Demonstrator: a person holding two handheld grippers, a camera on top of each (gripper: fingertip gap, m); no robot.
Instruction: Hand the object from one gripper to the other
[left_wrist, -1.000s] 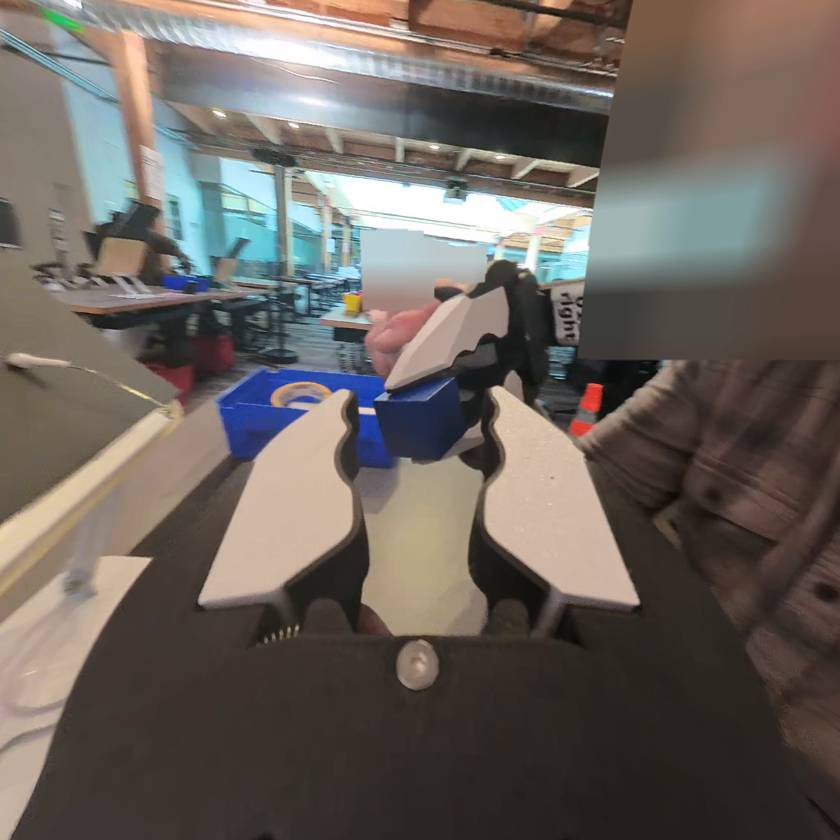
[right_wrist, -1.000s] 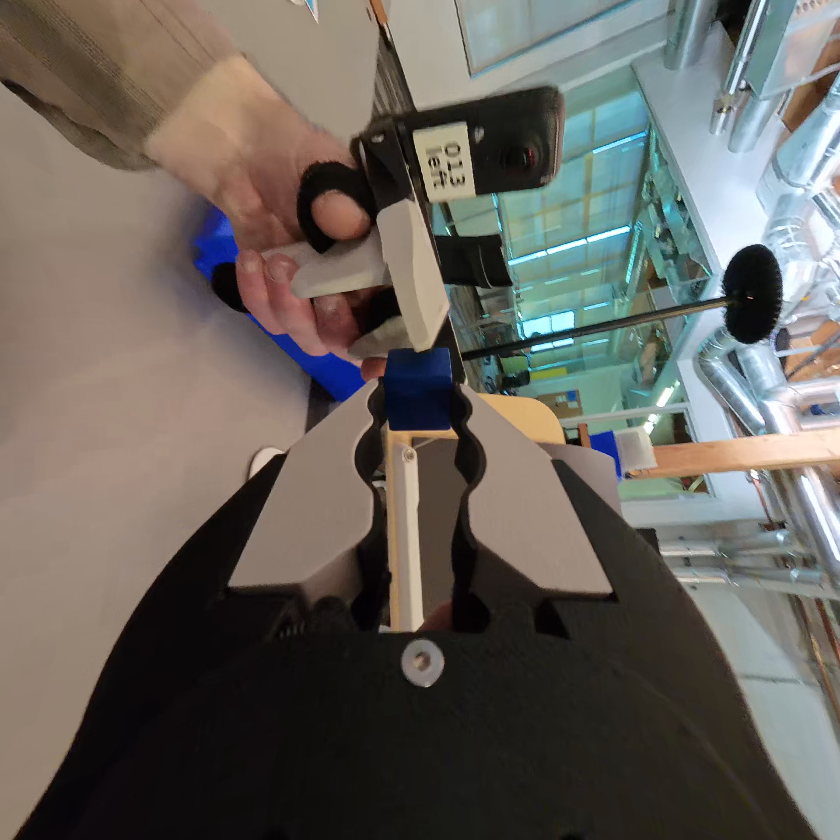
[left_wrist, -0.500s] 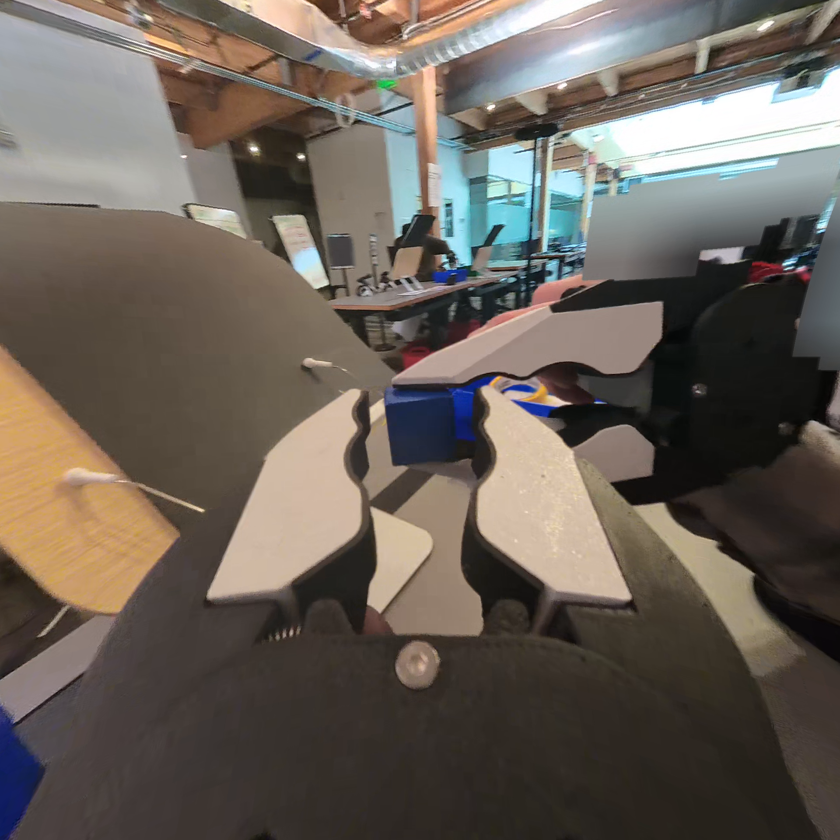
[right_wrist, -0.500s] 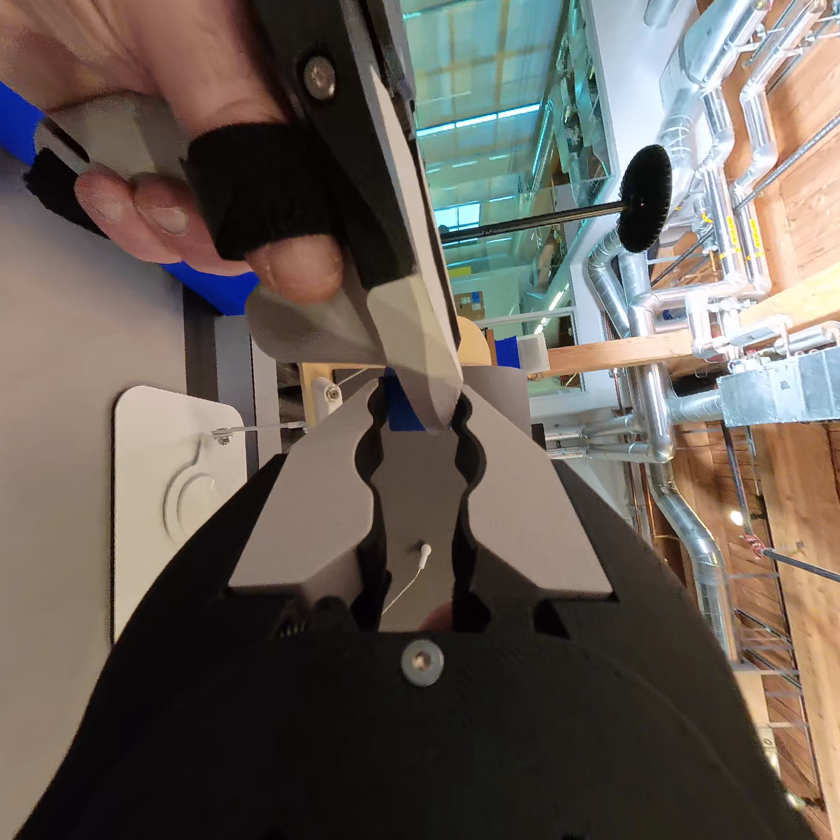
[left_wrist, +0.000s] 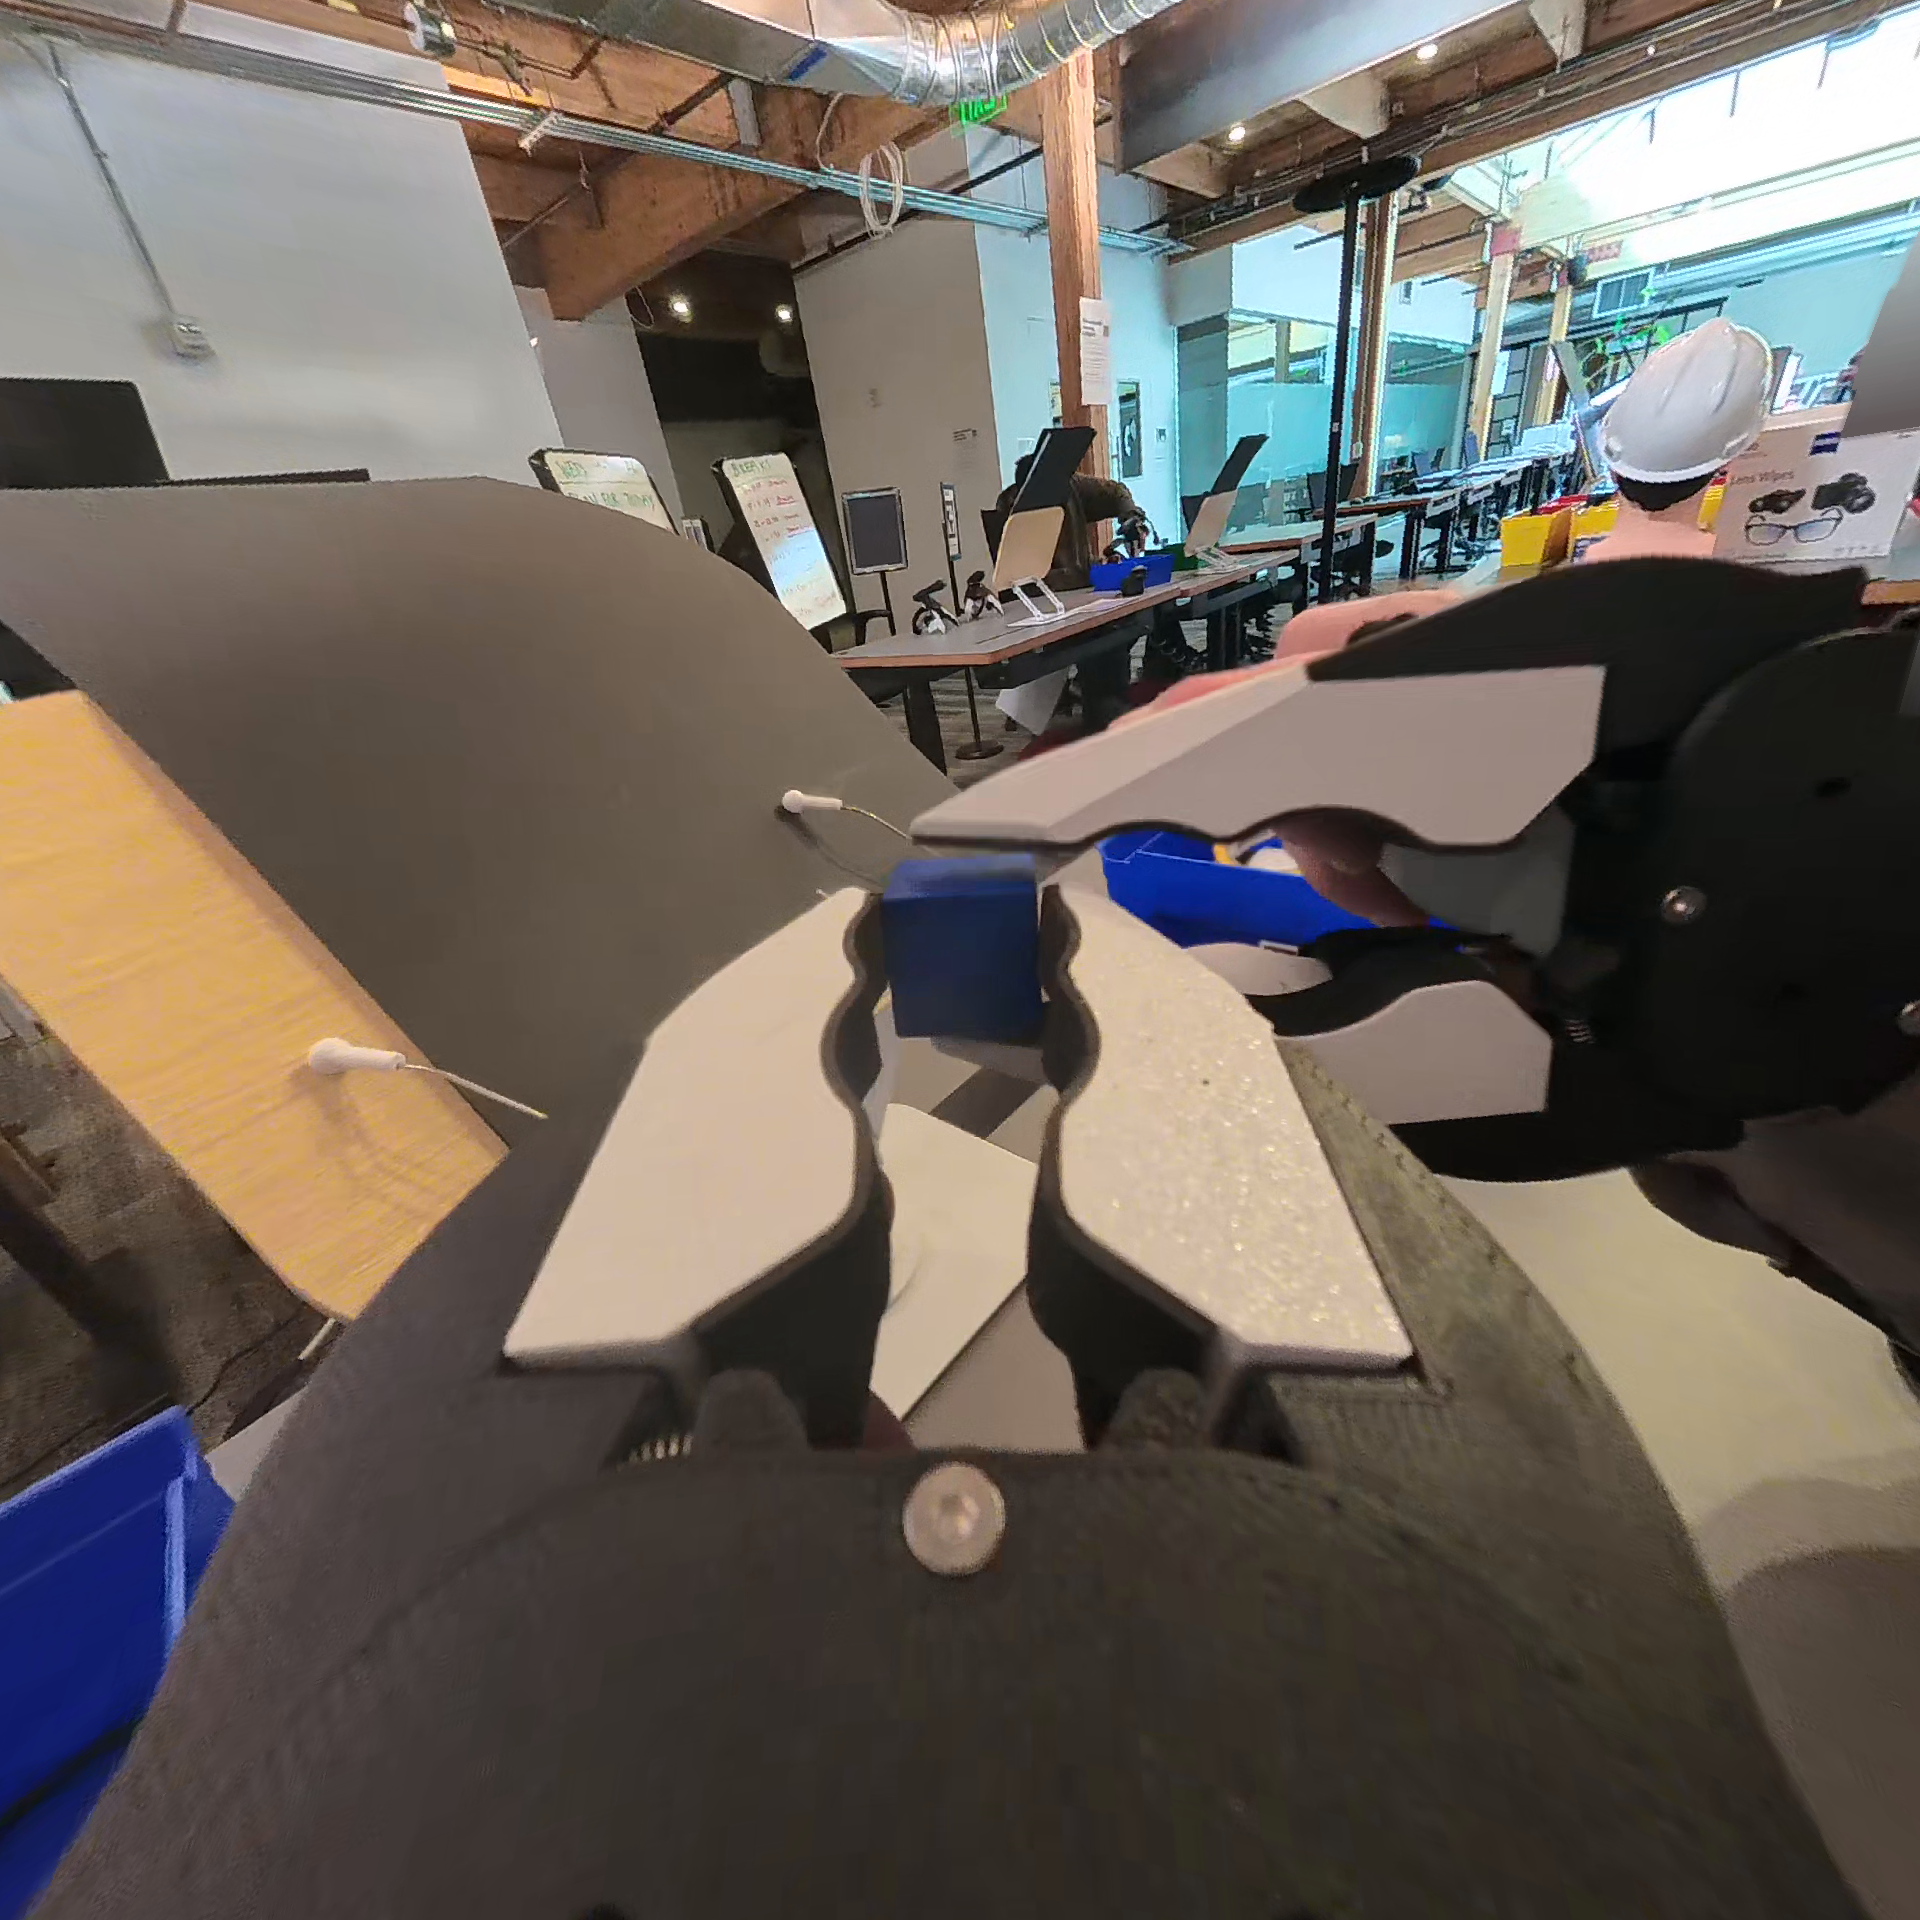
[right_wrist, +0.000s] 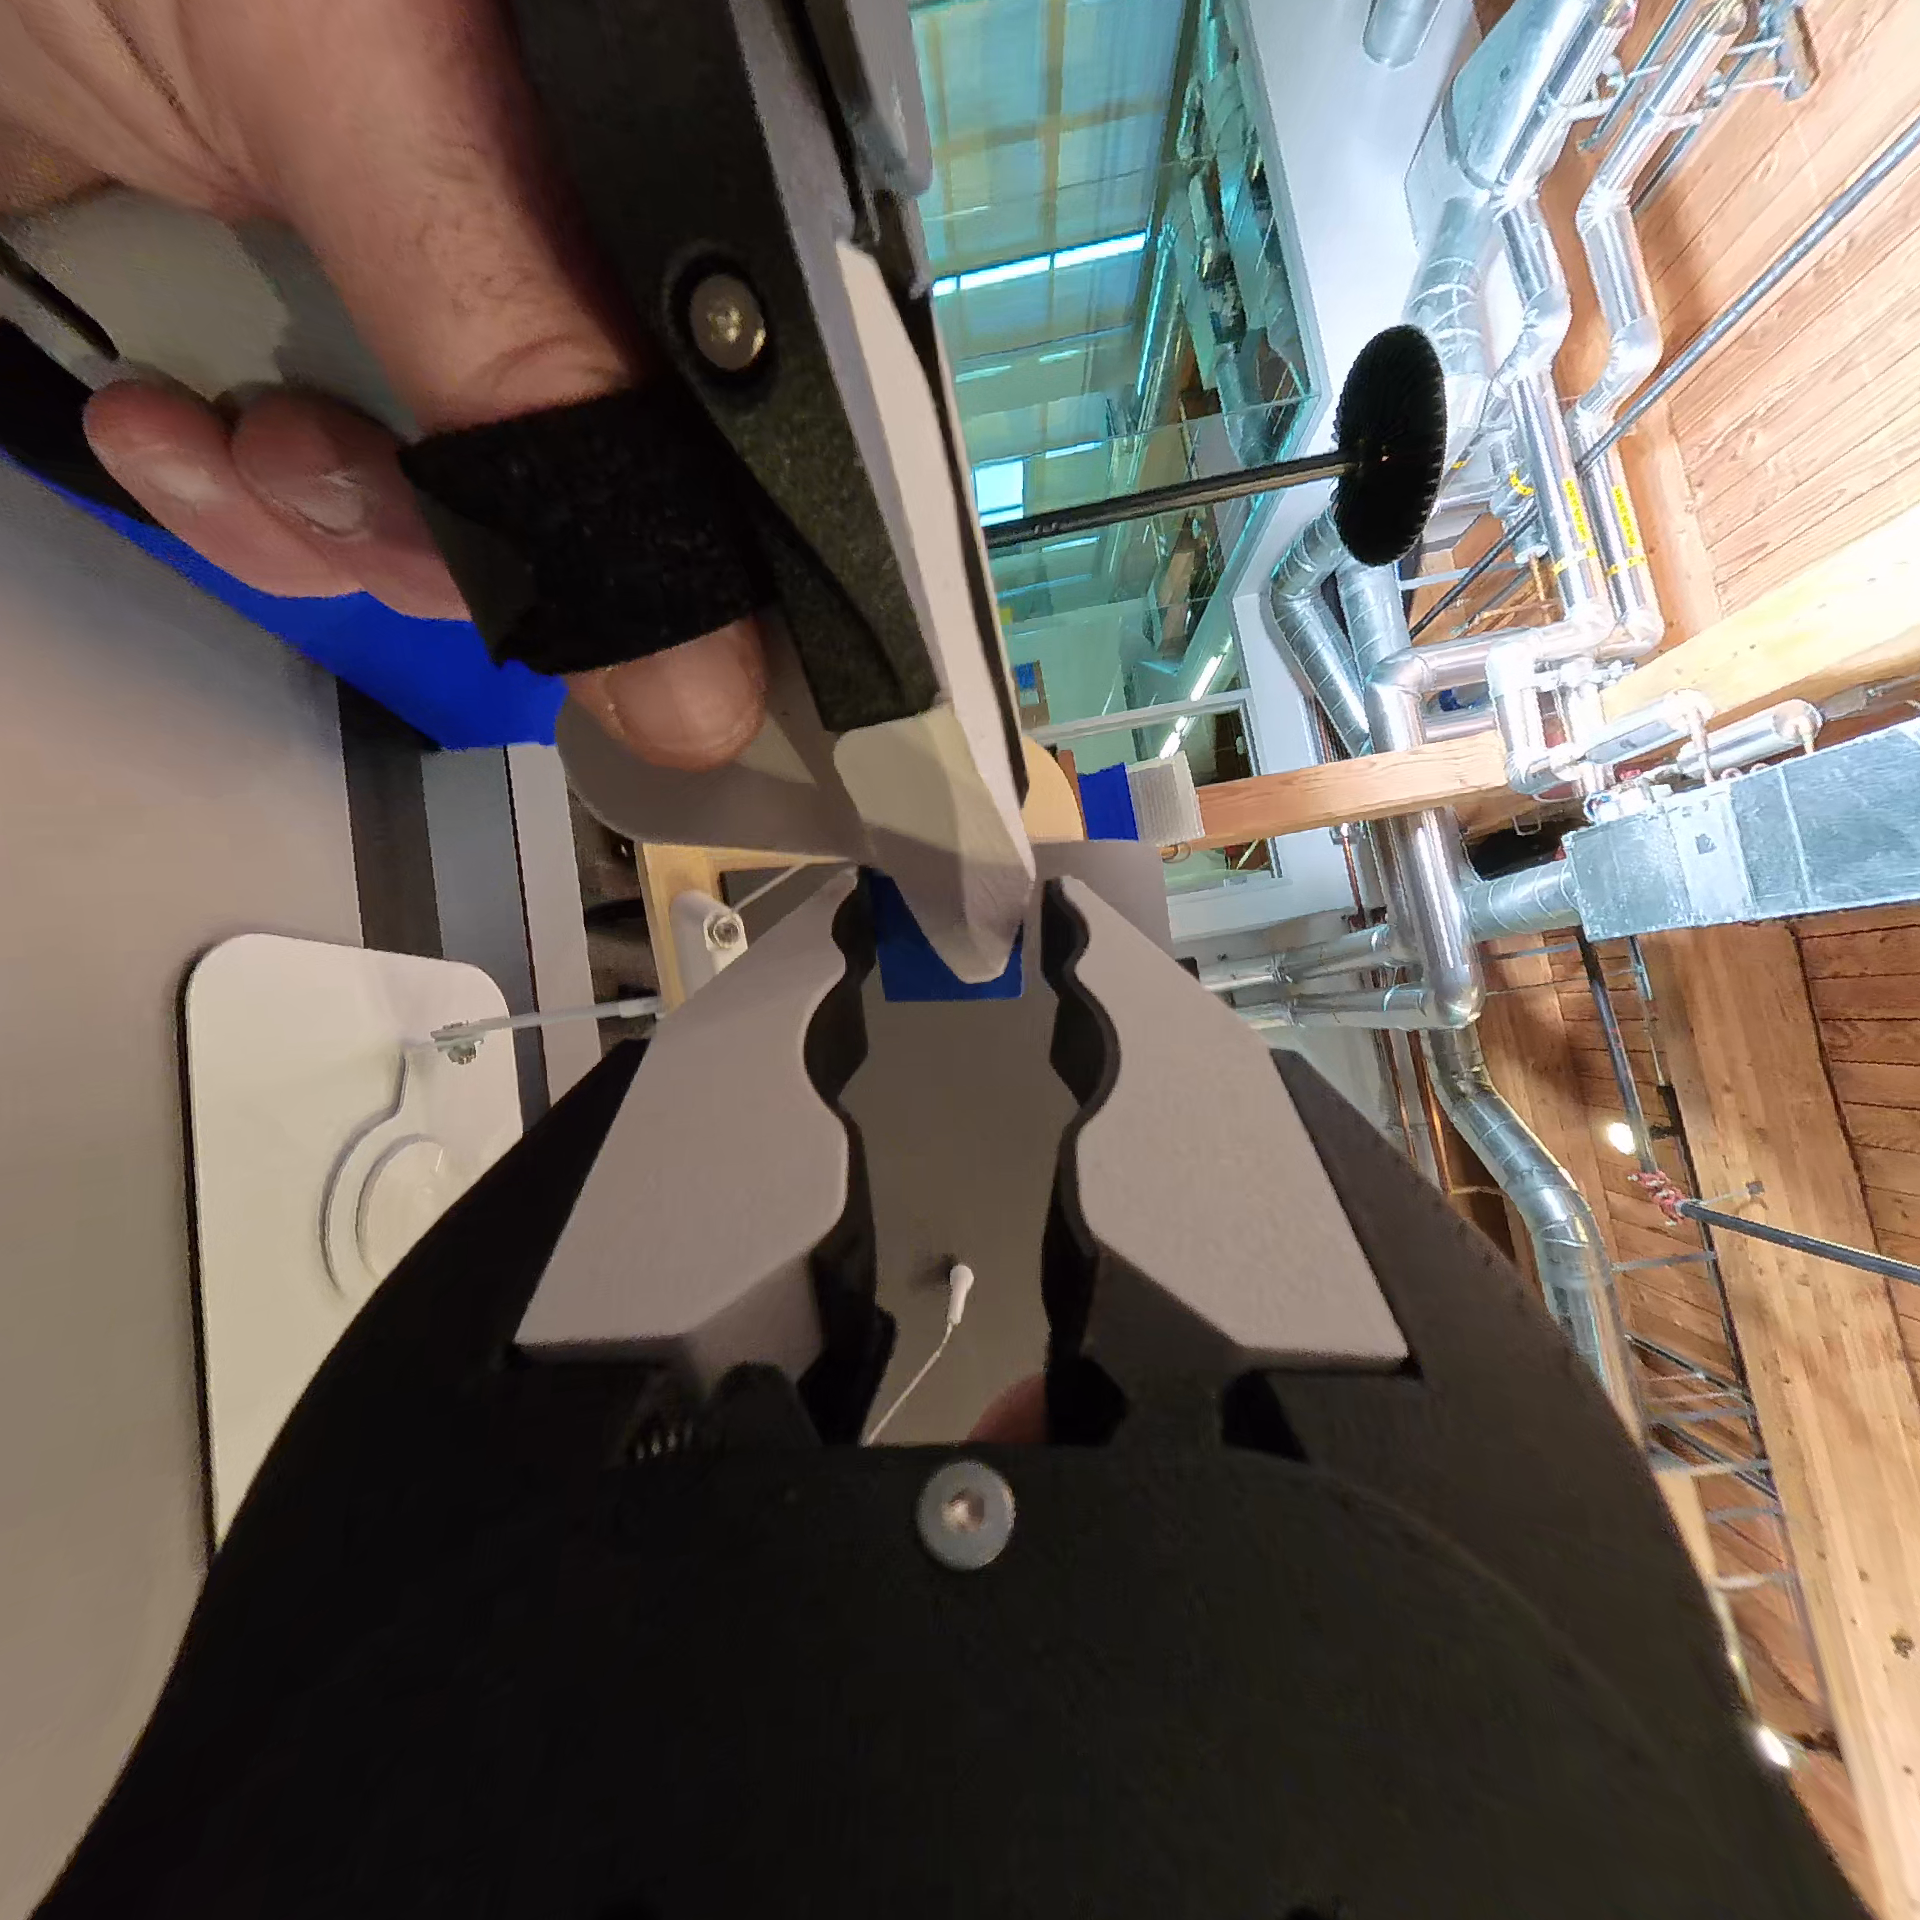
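Since a second ago the left gripper (left_wrist: 958, 935) has been closing in on the block (left_wrist: 961, 951), swinging from well short of it to straddling it, and the view behind has been turning from the blue bin (left_wrist: 1216, 904) toward the grey panel (left_wrist: 436, 727). Now the block is sitting up in the air between both pairs of tips, clear of the table (left_wrist: 1683, 1455): the left fingers (left_wrist: 1174, 1143) are pressing on its two side faces, clenched on it or very nearly so. The right gripper (right_wrist: 951, 935) is coming at the block crosswise, one finger lying over its top and the other under it; in its own view its tips are flanking the block, and they are looking clamped on it, though the left tool's tip is hiding much of the contact. So both tools are seemingly gripping the block at once, which I judge to be the middle of the handover. To do this step well, the left squeeze should be getting firm and square on the flat sides before anything lets go; then the right should be opening slowly, and only backing straight away from the block once it is plainly free, so it is neither dragging nor twisting the block out of the new grip.
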